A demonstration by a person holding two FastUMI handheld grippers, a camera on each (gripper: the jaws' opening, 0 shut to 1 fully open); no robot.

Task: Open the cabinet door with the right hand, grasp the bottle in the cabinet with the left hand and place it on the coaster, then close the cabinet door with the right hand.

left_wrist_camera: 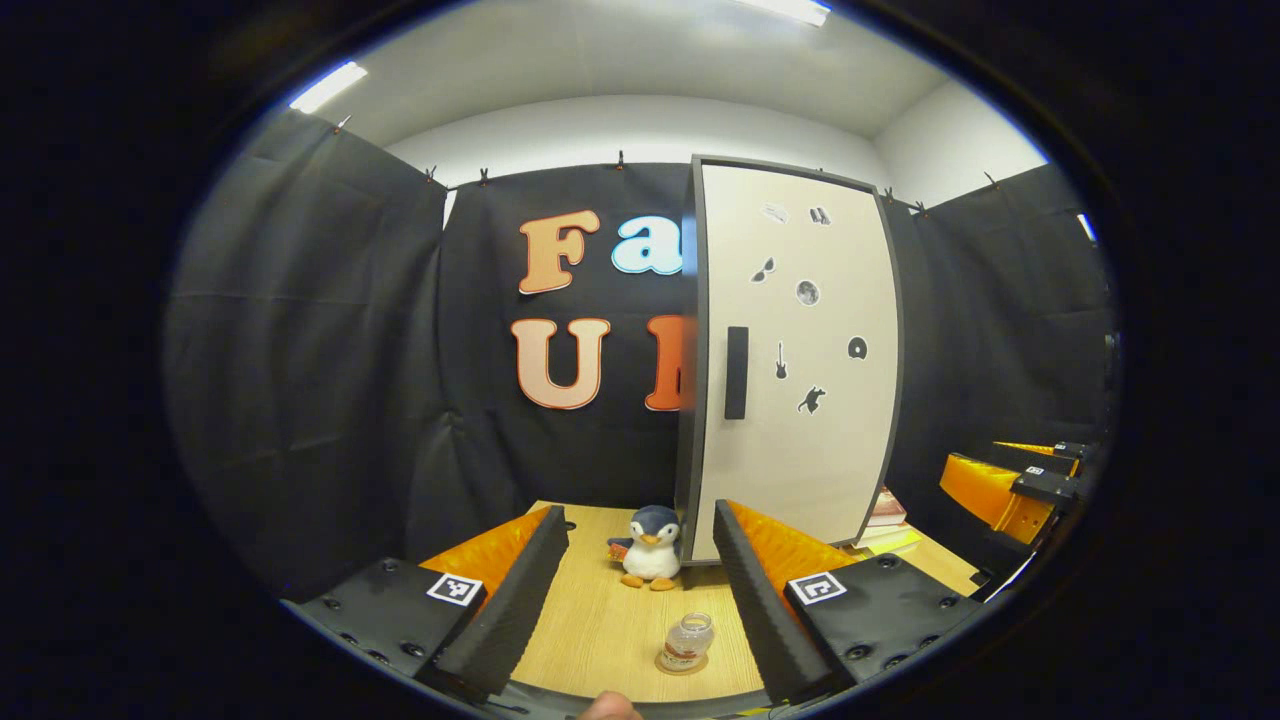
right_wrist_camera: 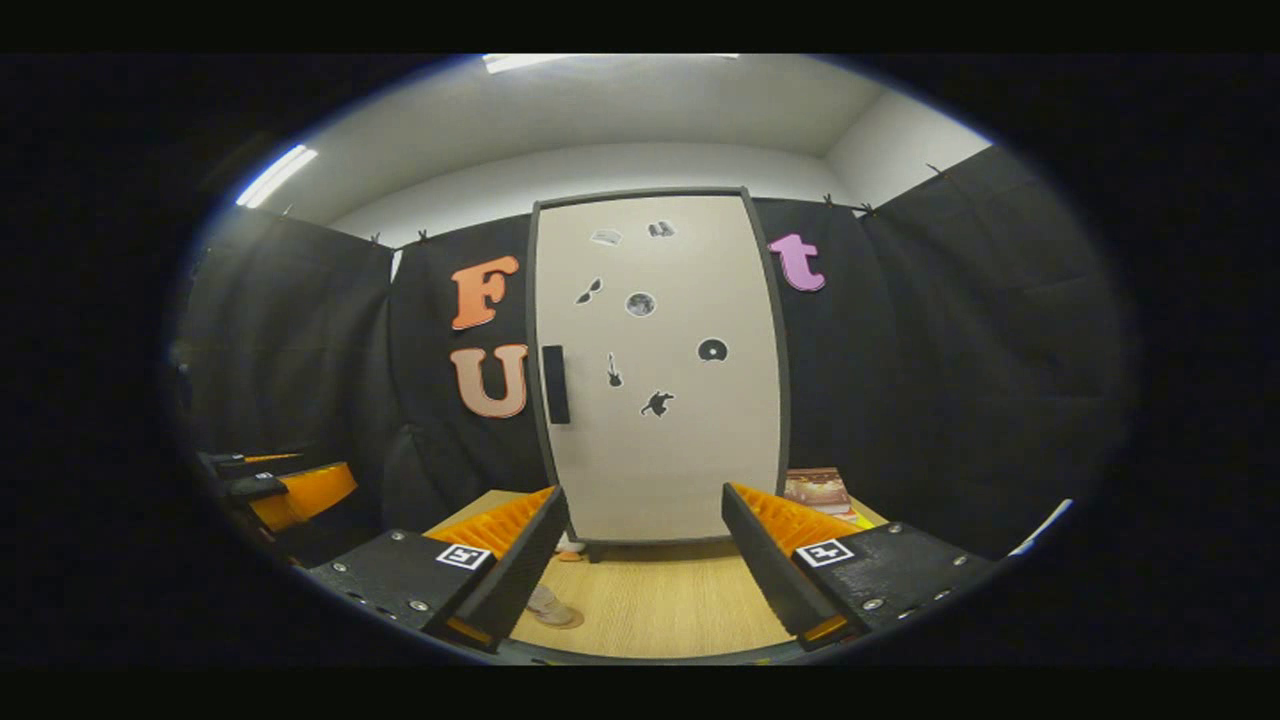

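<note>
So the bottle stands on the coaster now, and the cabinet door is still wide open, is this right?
Not quite. The bottle does stand on the coaster, but the cabinet door is closed, as the right gripper view shows.

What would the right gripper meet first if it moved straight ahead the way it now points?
Most likely the cabinet door, shut and square ahead of the open right gripper. Only bare table lies between; depth is hard to judge.

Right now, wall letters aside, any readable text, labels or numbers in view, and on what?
No text can be quoted here.
bottle label: too blurred to read.
cabinet door stickers: pictures, no words.
books: cover print too small to read.
</note>
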